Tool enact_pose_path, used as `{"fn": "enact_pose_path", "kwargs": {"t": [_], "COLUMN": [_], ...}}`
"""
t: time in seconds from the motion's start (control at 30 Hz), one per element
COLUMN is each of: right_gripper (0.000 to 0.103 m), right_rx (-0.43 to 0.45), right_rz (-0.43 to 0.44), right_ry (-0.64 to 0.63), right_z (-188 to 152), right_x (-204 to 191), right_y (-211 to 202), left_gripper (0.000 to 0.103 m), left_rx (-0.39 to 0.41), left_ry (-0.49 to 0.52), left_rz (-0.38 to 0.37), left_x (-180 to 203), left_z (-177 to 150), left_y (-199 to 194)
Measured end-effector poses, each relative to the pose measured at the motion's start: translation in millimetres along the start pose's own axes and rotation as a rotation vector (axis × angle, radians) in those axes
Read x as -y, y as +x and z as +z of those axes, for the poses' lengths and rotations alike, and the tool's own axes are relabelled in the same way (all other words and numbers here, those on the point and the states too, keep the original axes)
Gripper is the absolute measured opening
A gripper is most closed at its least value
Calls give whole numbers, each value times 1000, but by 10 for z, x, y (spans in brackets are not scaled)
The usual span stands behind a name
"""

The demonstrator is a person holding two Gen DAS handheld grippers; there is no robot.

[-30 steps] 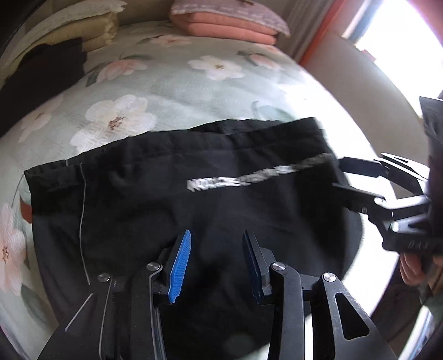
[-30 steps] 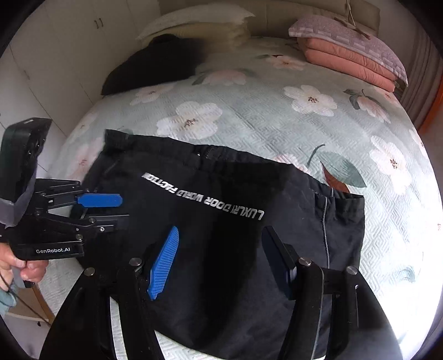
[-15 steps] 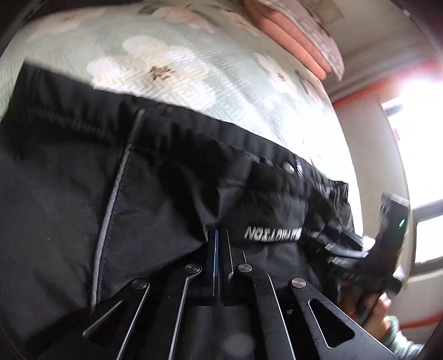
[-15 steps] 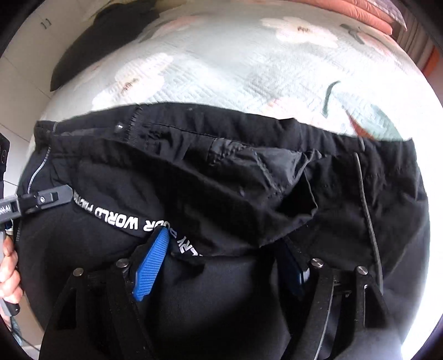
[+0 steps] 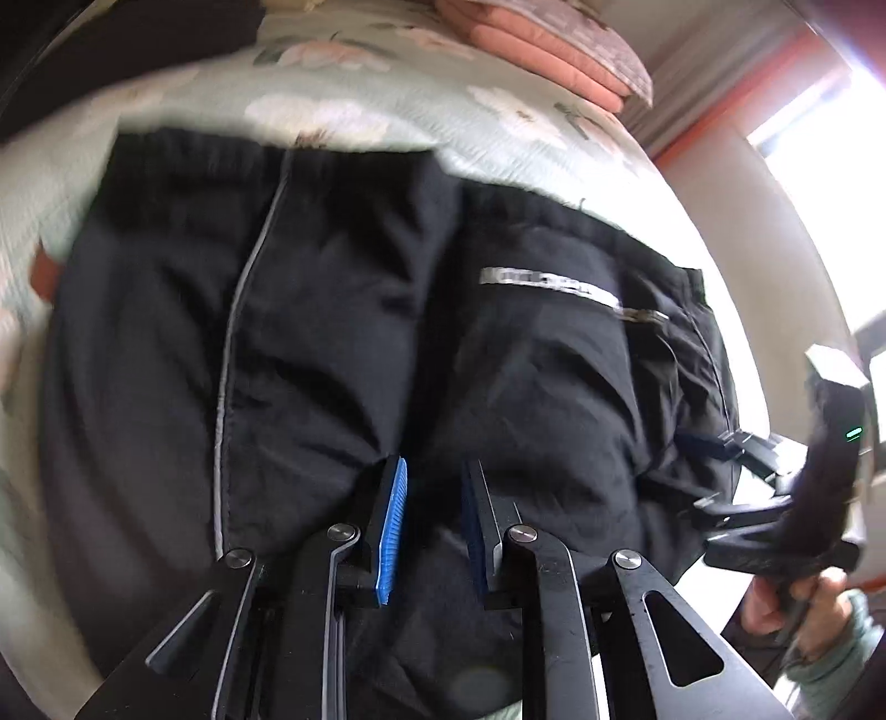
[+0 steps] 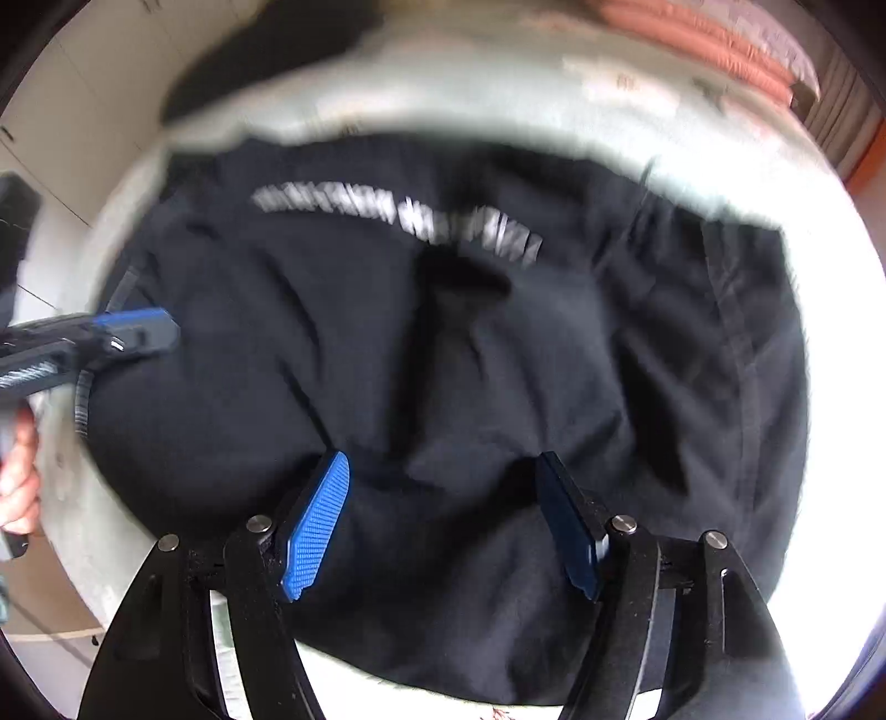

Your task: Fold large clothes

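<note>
Bed (image 5: 498, 127), covered in a pale green floral spread, is seen carrying one black garment (image 5: 332, 343), which is laid across the near part of it, bunched and creased, with a thin grey piping line down its left portion. One stack of pink pillows (image 5: 542, 50) is set at the far end of the bed; a second dark item (image 6: 266, 55) is visible at the far left, too blurred to identify. White lettering strip (image 6: 398, 219) on the garment is motion-blurred in both views and cannot be read. Left hand-held gripper (image 5: 434, 520) is held low over the garment, blue pads narrowly parted, nothing pinched between them. Right hand-held gripper (image 6: 443, 520) is held over the garment's near edge, jaws spread wide, fabric lying below but not clamped. Each gripper is also caught at the edge of the other's view, handle gripped by the person's hand (image 5: 786, 609).
</note>
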State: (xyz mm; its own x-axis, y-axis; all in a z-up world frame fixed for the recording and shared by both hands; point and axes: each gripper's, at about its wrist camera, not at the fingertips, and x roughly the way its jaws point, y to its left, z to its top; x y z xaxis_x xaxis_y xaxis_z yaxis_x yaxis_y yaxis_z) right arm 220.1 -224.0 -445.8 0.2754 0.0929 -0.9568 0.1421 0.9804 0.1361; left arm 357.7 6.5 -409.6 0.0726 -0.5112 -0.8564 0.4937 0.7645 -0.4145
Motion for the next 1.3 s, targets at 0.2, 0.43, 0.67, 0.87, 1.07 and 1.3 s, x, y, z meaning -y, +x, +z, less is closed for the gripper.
{"fn": "enact_pose_path", "kwargs": {"t": [0.2,0.43,0.67,0.87,1.07,1.3], "right_gripper": [68,60,53,53,61,75], "right_rx": [13,181,60,63,148,184], "right_rz": [88,30,93,116,148,91], "right_ry": [76,102,262,223,233,235], "right_z": [117,756,1075,1050,836,366], "right_x": [211,461,844,840,1048,1349], "right_y": [-236,-496,247,141,-358,-911], "left_gripper": [17,33,38,38,39,39], "left_rx": [1,87,45,42,63,91], "left_ry": [-61,83,-78,-69,-30,-132], "left_rz": [-41,58,44,26,32,22], "left_x": [-124,178,-487,-467,-452,-817], "left_z": [115,645,1004,974,938,607], "left_y": [-106,-220,319,296,43,-501]}}
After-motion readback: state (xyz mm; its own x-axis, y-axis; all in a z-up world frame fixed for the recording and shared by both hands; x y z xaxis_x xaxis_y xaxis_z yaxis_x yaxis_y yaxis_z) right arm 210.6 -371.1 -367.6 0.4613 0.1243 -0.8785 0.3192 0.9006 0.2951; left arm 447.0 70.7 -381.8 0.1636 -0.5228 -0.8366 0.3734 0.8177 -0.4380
